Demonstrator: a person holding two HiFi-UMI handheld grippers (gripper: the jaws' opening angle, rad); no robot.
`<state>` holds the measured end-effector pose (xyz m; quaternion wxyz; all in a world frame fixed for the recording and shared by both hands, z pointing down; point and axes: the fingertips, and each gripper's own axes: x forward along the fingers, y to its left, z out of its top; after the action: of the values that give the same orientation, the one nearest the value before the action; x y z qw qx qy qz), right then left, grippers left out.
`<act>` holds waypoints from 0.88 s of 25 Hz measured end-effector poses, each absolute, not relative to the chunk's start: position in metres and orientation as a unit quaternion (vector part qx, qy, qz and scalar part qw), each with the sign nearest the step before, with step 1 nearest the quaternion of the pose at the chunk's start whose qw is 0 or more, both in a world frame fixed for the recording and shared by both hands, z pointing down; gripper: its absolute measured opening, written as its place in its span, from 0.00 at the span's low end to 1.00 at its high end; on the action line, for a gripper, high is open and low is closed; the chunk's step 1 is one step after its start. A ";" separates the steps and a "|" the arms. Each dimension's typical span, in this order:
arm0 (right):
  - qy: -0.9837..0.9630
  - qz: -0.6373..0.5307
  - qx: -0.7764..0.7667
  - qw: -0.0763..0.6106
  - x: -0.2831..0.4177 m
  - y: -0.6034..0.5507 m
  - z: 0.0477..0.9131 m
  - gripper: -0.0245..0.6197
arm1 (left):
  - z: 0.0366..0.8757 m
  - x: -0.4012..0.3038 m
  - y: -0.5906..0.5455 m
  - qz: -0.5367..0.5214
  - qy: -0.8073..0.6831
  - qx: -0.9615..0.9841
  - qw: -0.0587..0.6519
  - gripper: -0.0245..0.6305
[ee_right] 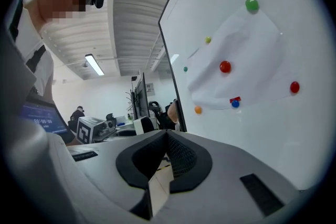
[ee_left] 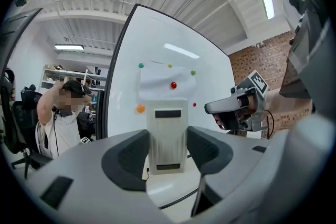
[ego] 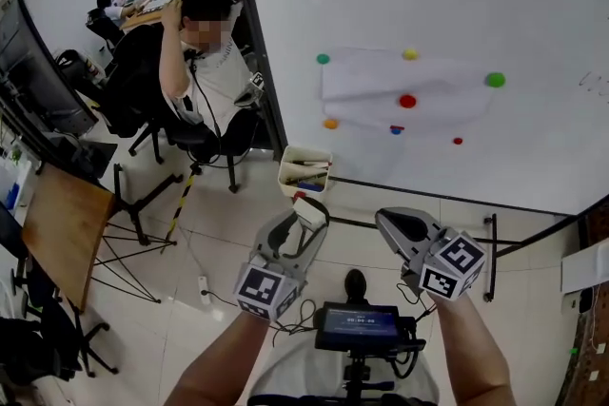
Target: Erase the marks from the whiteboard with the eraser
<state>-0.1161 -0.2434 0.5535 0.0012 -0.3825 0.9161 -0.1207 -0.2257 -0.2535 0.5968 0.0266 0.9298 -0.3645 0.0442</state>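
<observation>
Pale tiled floor [ego: 224, 238], wooden table [ego: 55, 223] at left, black office chair [ego: 128, 86], brick wall [ee_left: 251, 60], ceiling strip light [ee_left: 69, 47]

Seated person [ego: 205, 62] on black office chair [ego: 128, 81], arm raised to head, upper left. White bin [ego: 304, 171] holding markers stands on tiled floor [ego: 219, 233] just right of them. Wooden surface [ego: 59, 228] and dark monitor [ego: 33, 71] at far left. Paper sheet [ego: 381, 86] with red magnet [ego: 407, 101] on it; green magnet [ego: 495, 80] at right edge, orange magnet [ego: 330, 124] lower left. Small lit screen [ego: 357, 326] bottom centre.
</observation>
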 end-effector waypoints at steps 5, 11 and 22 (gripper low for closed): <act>0.905 -0.101 -0.413 0.003 -0.092 -0.226 0.535 0.06 | 0.577 -0.194 -0.240 0.025 -0.315 0.948 0.033 0.43; 0.901 -0.056 -0.429 -0.020 -0.070 -0.214 0.517 0.06 | 0.557 -0.155 -0.232 0.011 -0.279 0.960 0.007 0.43; 0.908 -0.014 -0.419 -0.019 0.001 -0.210 0.492 0.06 | 0.536 -0.068 -0.233 0.007 -0.274 0.962 -0.007 0.43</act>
<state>0.0005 -0.2104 0.4918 -0.0186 -0.4194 0.9075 -0.0136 -0.0678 -0.2330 0.5358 -0.0074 0.9616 -0.2743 0.0069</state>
